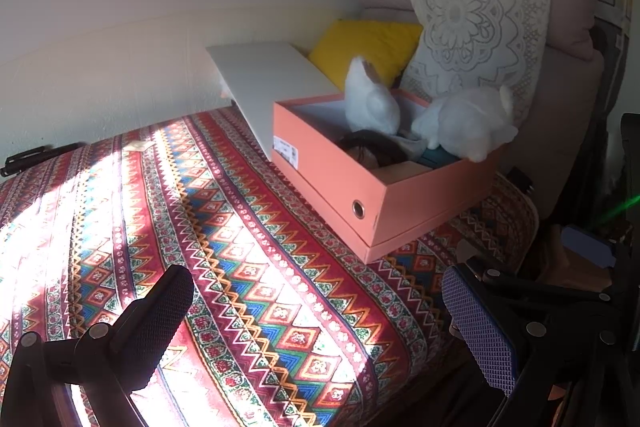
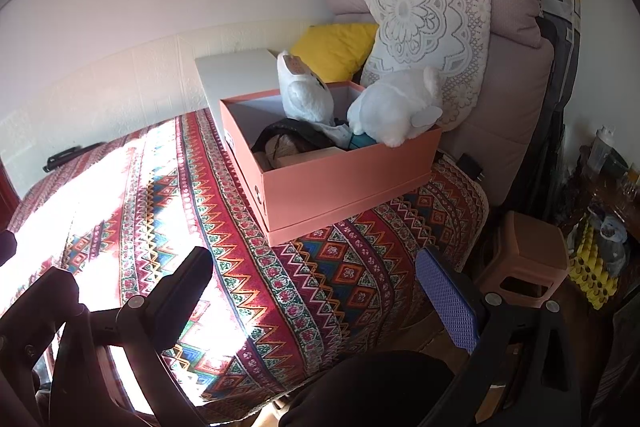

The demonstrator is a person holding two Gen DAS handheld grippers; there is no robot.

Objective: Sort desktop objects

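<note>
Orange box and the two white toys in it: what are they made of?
Orange box: looks like matte cardboard, with crisp folded edges and a metal-looking eyelet. White toys: apparently soft plush, with fuzzy outlines and a fluffy surface.

A shoebox [image 1: 360, 183] sits on the patterned cloth [image 1: 240, 267] ahead and right of both sets of jaws. Two plush toys [image 1: 370, 103] [image 1: 468, 123] lie in it. Its lid [image 1: 264, 83] leans behind; cushions [image 1: 364, 47] stand beyond.

Matt cardboard box [image 1: 420, 203], fluffy plush toys [image 1: 468, 125], woven cloth [image 1: 240, 247].
</note>
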